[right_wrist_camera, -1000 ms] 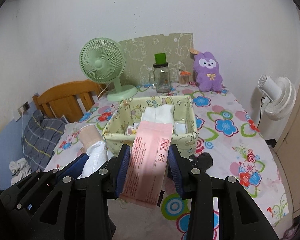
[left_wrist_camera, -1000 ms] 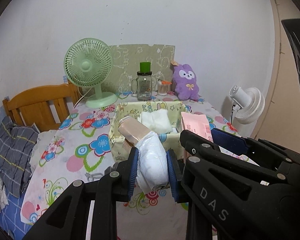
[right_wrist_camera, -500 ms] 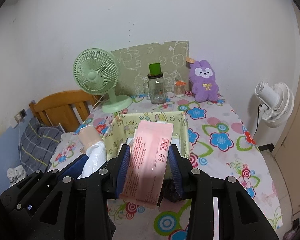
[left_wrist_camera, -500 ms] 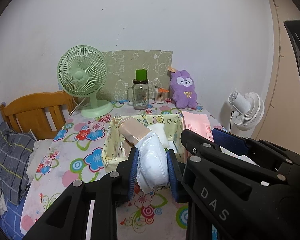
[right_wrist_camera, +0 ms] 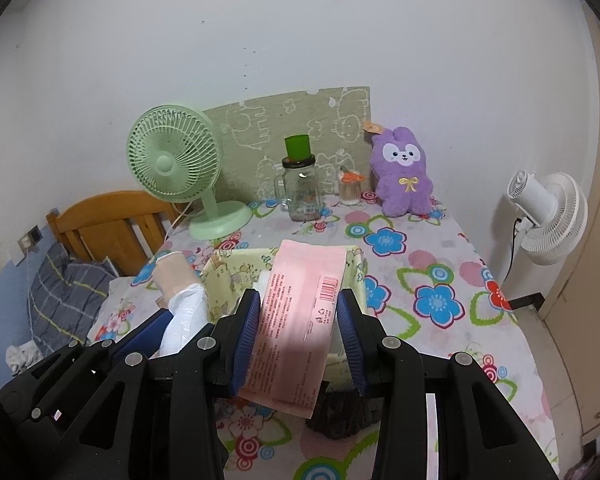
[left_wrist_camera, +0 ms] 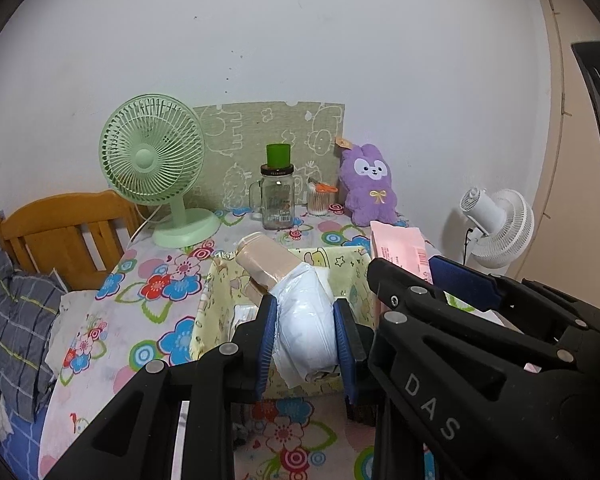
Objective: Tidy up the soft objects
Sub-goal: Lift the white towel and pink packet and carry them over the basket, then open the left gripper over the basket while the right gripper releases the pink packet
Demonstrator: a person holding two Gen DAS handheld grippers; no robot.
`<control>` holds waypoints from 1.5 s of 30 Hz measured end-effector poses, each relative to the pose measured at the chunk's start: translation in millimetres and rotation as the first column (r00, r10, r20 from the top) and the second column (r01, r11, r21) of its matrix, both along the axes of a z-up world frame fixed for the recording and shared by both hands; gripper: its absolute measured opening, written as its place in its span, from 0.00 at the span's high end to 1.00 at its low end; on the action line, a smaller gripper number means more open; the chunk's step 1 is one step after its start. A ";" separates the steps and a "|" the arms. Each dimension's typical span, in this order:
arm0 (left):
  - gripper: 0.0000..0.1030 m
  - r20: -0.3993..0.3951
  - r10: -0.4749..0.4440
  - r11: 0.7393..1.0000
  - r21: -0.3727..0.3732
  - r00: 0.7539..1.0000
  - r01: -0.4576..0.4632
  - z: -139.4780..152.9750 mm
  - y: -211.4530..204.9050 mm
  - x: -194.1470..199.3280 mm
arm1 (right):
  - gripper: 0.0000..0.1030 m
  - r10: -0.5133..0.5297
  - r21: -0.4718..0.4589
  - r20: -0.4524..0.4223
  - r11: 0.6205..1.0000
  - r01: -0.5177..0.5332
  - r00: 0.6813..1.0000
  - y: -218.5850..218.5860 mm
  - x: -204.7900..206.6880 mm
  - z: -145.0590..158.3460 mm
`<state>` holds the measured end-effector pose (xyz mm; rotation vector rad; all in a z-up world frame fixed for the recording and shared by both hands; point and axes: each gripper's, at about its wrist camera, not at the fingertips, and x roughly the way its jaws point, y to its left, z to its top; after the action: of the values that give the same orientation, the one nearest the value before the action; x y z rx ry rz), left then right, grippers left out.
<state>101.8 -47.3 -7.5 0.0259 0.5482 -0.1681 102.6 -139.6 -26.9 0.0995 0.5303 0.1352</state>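
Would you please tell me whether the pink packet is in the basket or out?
Out: the right tool holds the pink packet above the yellow basket.

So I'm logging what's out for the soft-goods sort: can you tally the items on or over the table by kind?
Fans on the table: 1, green fan
Plush toys: 1, purple bunny
Glass jars: 2, mug jar, swab jar
Fabric baskets: 1
Held packs: 2, white bundle, pink pack
Total: 7

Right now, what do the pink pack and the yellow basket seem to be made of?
Pink pack: probably thin glossy plastic film, since it has a light sheen, printed text and a barcode. Yellow basket: likely soft printed fabric, matte, as its walls sag and wrinkle slightly.
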 end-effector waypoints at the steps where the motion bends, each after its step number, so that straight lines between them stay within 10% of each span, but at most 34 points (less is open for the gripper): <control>1: 0.73 -0.001 0.001 1.000 -0.001 1.000 -0.001 -0.2 -0.4 3.0 | 0.58 -0.001 -0.001 0.000 1.000 0.001 1.000 -0.2 2.5 0.0; 35: 0.72 -0.076 0.107 0.994 0.003 0.991 -0.107 -36.8 0.2 101.0 | 0.58 -0.011 0.016 -0.057 1.000 0.012 0.998 -6.8 104.9 -34.0; 45: 0.48 -0.122 0.124 0.992 0.011 0.985 -0.123 -51.3 6.5 112.4 | 0.58 0.020 0.027 -0.093 0.999 -0.018 0.995 -2.1 119.8 -48.7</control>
<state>214.1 -40.8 -58.8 -0.0154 0.6709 -0.0479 222.4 -141.8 -75.6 0.1267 0.6233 0.1564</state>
